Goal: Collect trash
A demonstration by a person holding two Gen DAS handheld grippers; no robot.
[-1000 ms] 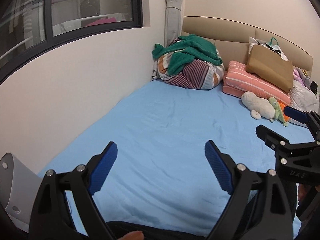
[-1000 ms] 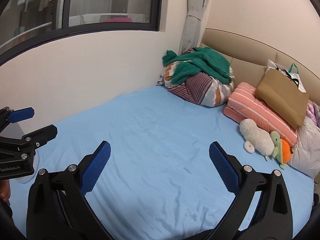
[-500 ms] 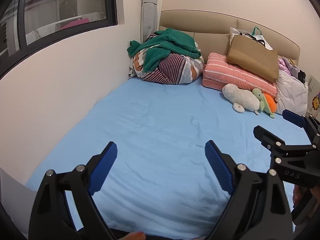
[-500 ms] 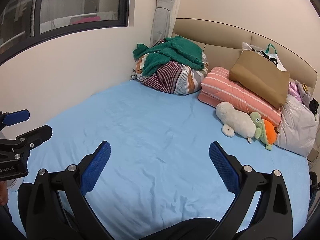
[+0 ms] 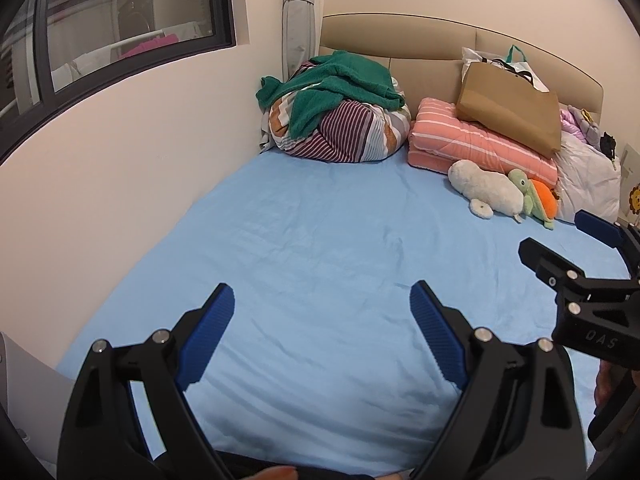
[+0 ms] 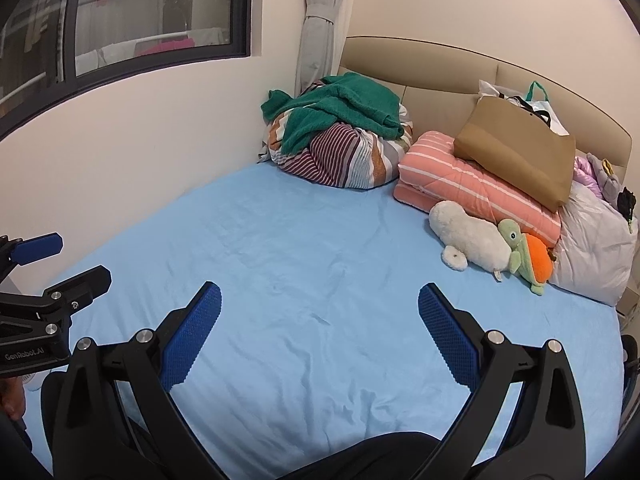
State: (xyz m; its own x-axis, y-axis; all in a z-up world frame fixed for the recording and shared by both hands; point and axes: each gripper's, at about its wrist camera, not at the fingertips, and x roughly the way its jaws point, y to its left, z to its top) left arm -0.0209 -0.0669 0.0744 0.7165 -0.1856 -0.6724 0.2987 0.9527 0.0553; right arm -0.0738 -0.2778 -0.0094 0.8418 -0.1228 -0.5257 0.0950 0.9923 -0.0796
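No trash shows in either view. My left gripper point(image 5: 322, 312) hangs open over the near end of a bed with a light blue sheet point(image 5: 328, 240), nothing between its blue-padded fingers. My right gripper point(image 6: 320, 312) is open too, above the same sheet point(image 6: 304, 248). Each gripper appears in the other's view: the right gripper point(image 5: 560, 240) at the right edge, the left gripper point(image 6: 68, 256) at the left edge, both with jaws apart and nothing in them.
At the head of the bed lie a striped bundle under a green towel point(image 5: 340, 116), a folded pink blanket point(image 5: 476, 140), a brown bag point(image 5: 512, 108), a white plush toy point(image 5: 484, 188) and a white sack point(image 5: 588, 184). A wall with a window point(image 5: 120, 32) runs along the left.
Both views have swung right and drawn back, so the wall and window take less room and the bedhead pile sits nearer the centre. Both grippers stay open.
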